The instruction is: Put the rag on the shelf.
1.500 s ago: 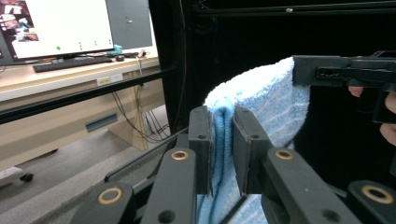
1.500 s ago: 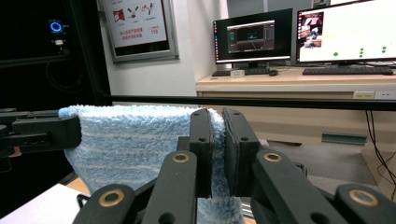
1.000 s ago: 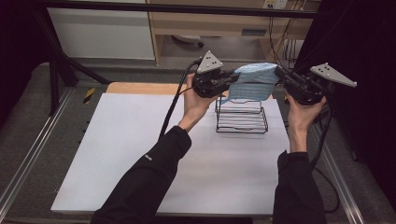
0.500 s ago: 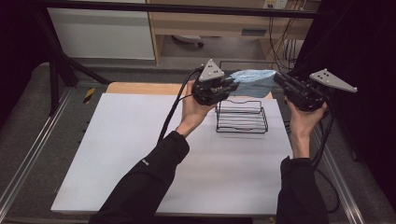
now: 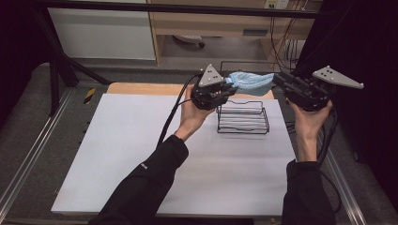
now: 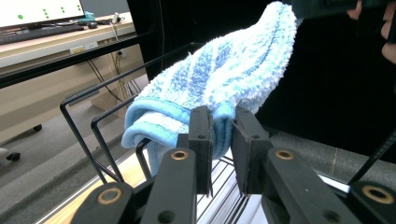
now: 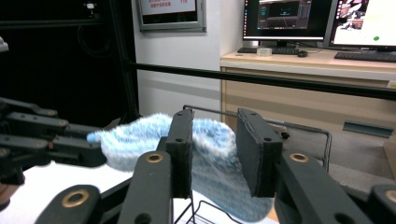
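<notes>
One fluffy blue-and-white sock (image 5: 248, 80) hangs in the air between the two tongs, above one black wire rack (image 5: 242, 117) with nothing in it. The left tongs (image 5: 228, 89) are clenched on its cuff. The right tongs (image 5: 278, 79) have just been opening; the sock lies loose between their jaws. The rack stands on the white counter (image 5: 141, 154), below both tongs.

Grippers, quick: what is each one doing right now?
Left gripper: closed on the sock.
Right gripper: fingers just opened, sock between them but not pinched.
</notes>
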`<action>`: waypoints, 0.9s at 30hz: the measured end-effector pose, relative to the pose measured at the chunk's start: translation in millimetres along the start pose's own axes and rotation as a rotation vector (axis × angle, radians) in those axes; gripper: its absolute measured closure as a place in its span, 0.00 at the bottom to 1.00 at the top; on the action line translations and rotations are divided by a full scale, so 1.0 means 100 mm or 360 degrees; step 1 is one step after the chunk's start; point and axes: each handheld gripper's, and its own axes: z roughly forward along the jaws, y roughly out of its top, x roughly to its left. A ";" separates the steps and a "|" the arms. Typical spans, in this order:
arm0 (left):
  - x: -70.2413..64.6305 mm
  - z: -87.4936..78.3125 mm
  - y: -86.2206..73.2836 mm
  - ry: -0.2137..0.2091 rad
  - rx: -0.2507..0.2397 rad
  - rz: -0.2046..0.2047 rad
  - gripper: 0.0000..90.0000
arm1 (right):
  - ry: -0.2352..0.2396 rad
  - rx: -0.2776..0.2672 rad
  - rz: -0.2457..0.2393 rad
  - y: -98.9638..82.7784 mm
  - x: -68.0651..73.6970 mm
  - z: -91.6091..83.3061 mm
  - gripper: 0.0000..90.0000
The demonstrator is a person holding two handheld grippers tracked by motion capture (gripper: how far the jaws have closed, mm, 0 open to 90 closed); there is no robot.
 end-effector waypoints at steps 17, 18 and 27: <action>0.02 0.02 0.01 -0.0040 0.0035 0.0003 0.86 | 0.0012 0.0248 0.0007 0.09 0.04 0.24 0.98; 0.02 0.00 0.02 -0.0048 0.0029 -0.0007 0.84 | 0.0016 0.0260 0.0013 0.05 0.02 0.24 0.98; 0.00 -0.17 0.26 -0.0063 -0.0038 -0.0090 0.79 | 0.0051 0.0319 0.0014 -0.17 0.02 0.22 0.99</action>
